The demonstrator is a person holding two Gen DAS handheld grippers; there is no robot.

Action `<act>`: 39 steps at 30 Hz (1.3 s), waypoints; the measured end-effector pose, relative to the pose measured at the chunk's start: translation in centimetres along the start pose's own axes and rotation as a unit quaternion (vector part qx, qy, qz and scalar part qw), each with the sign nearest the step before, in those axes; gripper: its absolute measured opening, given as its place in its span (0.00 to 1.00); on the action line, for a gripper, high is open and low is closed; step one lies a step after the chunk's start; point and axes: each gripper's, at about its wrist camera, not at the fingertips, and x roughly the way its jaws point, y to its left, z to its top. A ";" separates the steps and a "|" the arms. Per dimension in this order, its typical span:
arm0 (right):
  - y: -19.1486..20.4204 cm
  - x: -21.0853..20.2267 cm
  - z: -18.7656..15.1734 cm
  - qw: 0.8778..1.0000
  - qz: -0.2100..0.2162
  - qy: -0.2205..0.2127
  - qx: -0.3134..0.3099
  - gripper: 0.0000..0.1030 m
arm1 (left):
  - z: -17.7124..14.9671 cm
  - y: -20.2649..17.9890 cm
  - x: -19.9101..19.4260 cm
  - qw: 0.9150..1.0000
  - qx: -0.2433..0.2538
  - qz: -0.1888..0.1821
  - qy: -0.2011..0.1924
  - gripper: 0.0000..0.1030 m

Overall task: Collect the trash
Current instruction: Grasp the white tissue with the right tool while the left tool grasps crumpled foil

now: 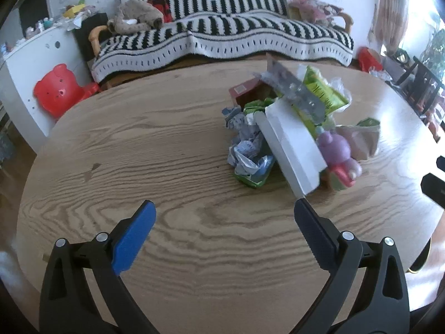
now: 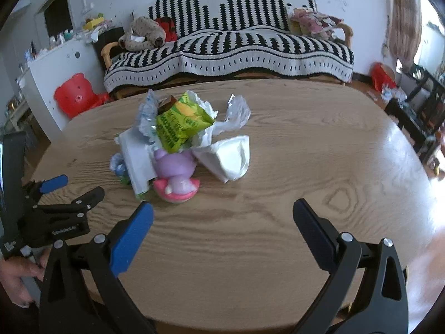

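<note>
A pile of trash lies on the wooden table (image 1: 139, 144): a white carton (image 1: 292, 144), crumpled blue-white wrappers (image 1: 247, 150), a green snack bag (image 1: 322, 91), a silver foil strip (image 1: 294, 89) and a brown box (image 1: 247, 90). A purple and pink toy (image 1: 338, 156) lies among them. My left gripper (image 1: 224, 217) is open and empty, short of the pile. In the right wrist view the pile shows the green bag (image 2: 178, 125), white carton (image 2: 230, 158) and toy (image 2: 175, 172). My right gripper (image 2: 222, 217) is open and empty, near the toy. The left gripper (image 2: 69, 186) shows at the left there.
A sofa with a black-and-white striped blanket (image 1: 222, 36) stands behind the table. A red bear-shaped stool (image 1: 59, 90) leans by a white cabinet (image 1: 25, 64). Dark chairs (image 2: 417, 117) stand at the right. The table's near edge (image 2: 222, 320) is close below my right gripper.
</note>
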 end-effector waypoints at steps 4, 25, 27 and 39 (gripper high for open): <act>-0.8 4.0 1.3 1.000 -0.003 0.026 -0.013 0.95 | 0.8 -0.5 2.5 0.999 0.032 0.004 0.008 0.94; -2.0 12.5 4.3 0.996 0.033 0.073 0.024 0.58 | 3.2 -0.7 7.0 0.999 0.046 -0.017 0.017 0.37; -1.8 12.1 4.3 0.997 0.028 0.065 0.025 0.58 | 3.3 0.1 6.3 0.999 0.033 -0.025 0.021 0.36; -3.9 7.1 4.4 0.998 0.020 0.022 0.048 0.58 | 3.0 4.1 1.2 0.999 0.003 -0.045 0.008 0.00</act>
